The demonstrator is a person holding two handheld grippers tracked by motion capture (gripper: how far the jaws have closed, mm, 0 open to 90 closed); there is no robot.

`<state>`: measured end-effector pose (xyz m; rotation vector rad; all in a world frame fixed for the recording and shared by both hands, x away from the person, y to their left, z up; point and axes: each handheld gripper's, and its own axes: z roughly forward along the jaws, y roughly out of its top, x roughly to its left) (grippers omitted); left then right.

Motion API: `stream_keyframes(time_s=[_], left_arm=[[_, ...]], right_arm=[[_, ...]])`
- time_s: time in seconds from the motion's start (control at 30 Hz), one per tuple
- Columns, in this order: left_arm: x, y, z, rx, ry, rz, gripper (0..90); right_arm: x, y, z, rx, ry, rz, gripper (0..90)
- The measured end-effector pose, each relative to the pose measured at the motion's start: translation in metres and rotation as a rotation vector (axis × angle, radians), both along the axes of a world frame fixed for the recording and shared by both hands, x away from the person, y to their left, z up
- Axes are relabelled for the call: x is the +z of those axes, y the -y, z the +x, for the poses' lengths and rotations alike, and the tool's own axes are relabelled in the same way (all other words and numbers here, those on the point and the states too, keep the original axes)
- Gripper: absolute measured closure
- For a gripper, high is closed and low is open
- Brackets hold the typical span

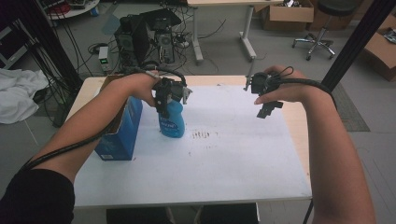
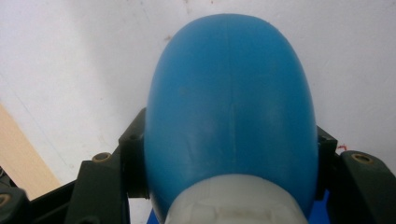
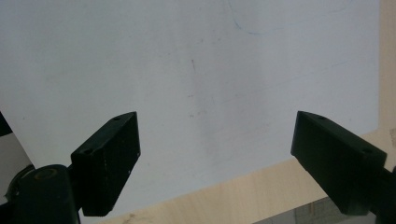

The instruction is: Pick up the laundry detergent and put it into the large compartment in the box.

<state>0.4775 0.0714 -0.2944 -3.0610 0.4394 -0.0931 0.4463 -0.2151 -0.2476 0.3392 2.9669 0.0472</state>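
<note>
left gripper (image 1: 164, 103) clamps a rounded blue bottle (image 2: 231, 116), white-capped.

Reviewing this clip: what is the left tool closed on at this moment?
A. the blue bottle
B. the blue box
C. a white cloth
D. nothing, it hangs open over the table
A: in the left gripper view the black jaws of the left tool press on both sides of the blue bottle, just below its white cap; the high view shows it standing beside the blue box.
</note>
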Motion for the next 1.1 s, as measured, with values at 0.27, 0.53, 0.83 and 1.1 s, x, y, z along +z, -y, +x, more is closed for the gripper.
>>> stream_keyframes(time_s=[0.27, 0.53, 0.83, 1.1], left_arm=[[0.000, 0.001, 0.000, 0.059, 0.002, -0.002, 38.5], [0.012, 0.002, -0.007, 0.136, 0.014, 0.014, 38.5], [0.047, -0.007, -0.015, 0.270, 0.051, 0.012, 38.5], [0.078, -0.012, -0.023, 0.485, 0.015, 0.012, 38.5]], right_arm=[[-0.003, 0.000, 0.002, -0.006, -0.004, 0.002, 15.7], [-0.004, -0.004, 0.003, 0.007, -0.004, 0.004, 15.7], [-0.001, -0.006, -0.001, 0.023, 0.011, 0.009, 15.7], [-0.002, -0.010, 0.000, 0.048, 0.011, 0.013, 15.7]])
